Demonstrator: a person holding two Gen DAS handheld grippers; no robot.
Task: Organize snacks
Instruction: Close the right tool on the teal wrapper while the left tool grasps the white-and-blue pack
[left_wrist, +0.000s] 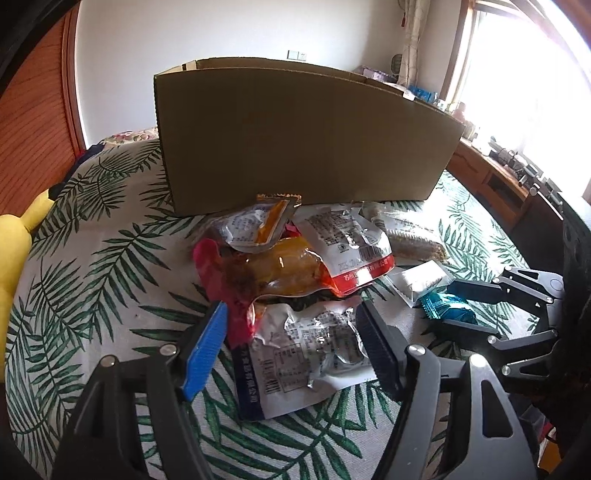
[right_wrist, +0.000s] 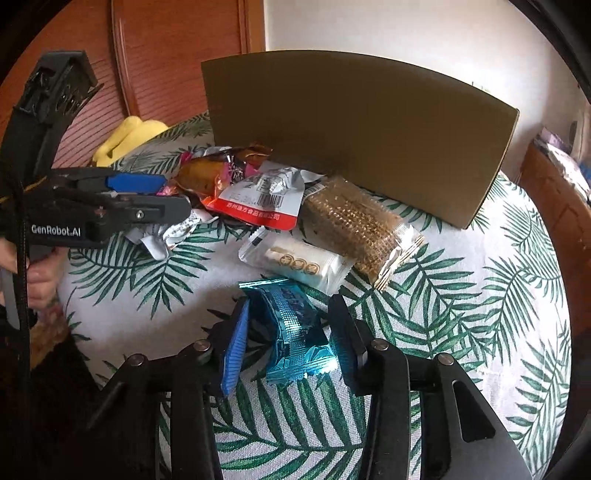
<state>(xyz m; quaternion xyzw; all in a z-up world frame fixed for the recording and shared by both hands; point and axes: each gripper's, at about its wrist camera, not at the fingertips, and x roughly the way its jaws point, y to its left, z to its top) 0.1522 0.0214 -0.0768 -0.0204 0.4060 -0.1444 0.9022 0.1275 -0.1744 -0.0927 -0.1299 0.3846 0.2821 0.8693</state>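
Cardboard box (left_wrist: 295, 136) hides its inside; both grippers' jaws apart around silver packet (left_wrist: 306, 354) and blue packet (right_wrist: 295, 328).

- One cardboard box (right_wrist: 354, 133) stands at the back.
- Two claws: the left claw (left_wrist: 291, 332) and the right claw (right_wrist: 288, 339).
- Seven snack packets, as far as the pile shows.
- One blue packet (right_wrist: 291, 328), one white packet (right_wrist: 295, 264), one seed bar (right_wrist: 354, 225).

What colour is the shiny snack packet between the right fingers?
Bright blue foil. The snack packet shows best in the right wrist view, sitting on the leaf-print cloth.
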